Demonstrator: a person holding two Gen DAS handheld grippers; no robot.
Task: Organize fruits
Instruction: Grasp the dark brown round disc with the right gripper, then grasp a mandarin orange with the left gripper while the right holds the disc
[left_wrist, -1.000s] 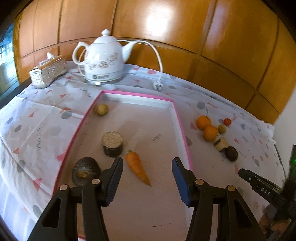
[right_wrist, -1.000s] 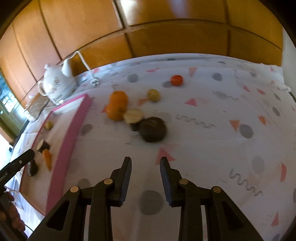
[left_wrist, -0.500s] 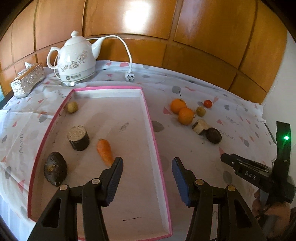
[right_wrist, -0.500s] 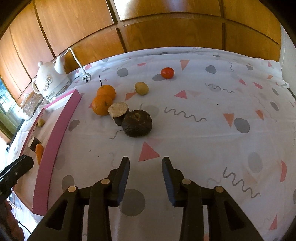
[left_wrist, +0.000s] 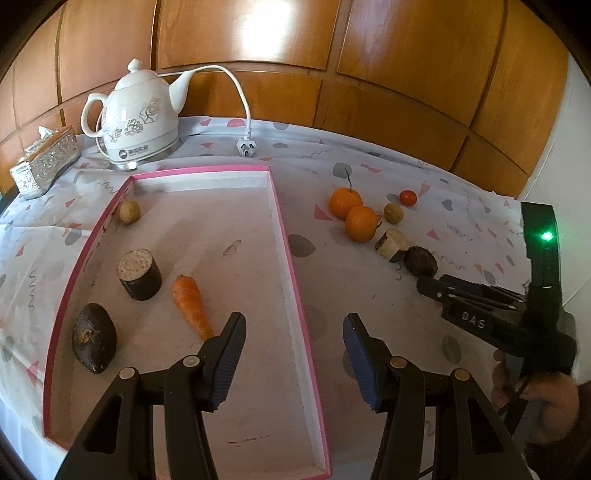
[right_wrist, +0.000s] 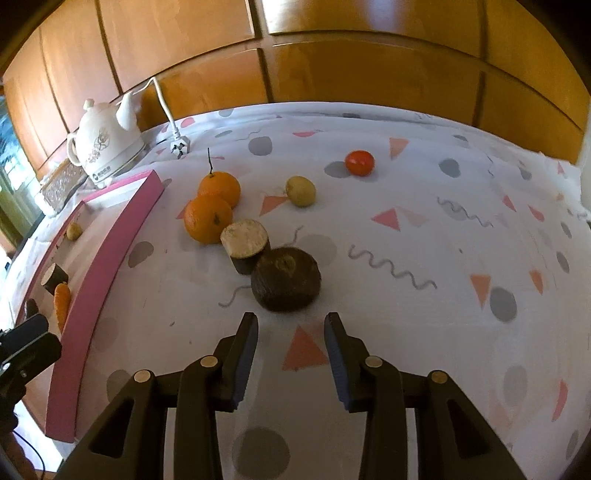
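Right tool (right_wrist: 291, 338): released, jaws just widened, nothing between; nearer the dark fruit (right_wrist: 285, 278), probably next.
Left tool (left_wrist: 293, 341): released, empty, over tray (left_wrist: 291, 273).

Raised letters "DAS" stand on the black plastic right gripper (left_wrist: 436, 290) body, at 4 o'clock.

1. The wall panels (left_wrist: 406, 55) are glossy varnished wood that mirrors the light.
2. The kettle (left_wrist: 140, 118) looks like smooth, shiny white ceramic on a metal base.
3. The tabletop carries a thin, creased cloth (right_wrist: 443, 229) with a matt printed pattern.
4. The tray (left_wrist: 286, 258) looks like matt cardboard.
5. The oranges (right_wrist: 208, 218) have dimpled, slightly shiny peel.
6. The tissue box (left_wrist: 44, 166) glitters with a textured silvery finish.
7. Each hand-held gripper (right_wrist: 291, 354) is matt black plastic with ribbed pads.
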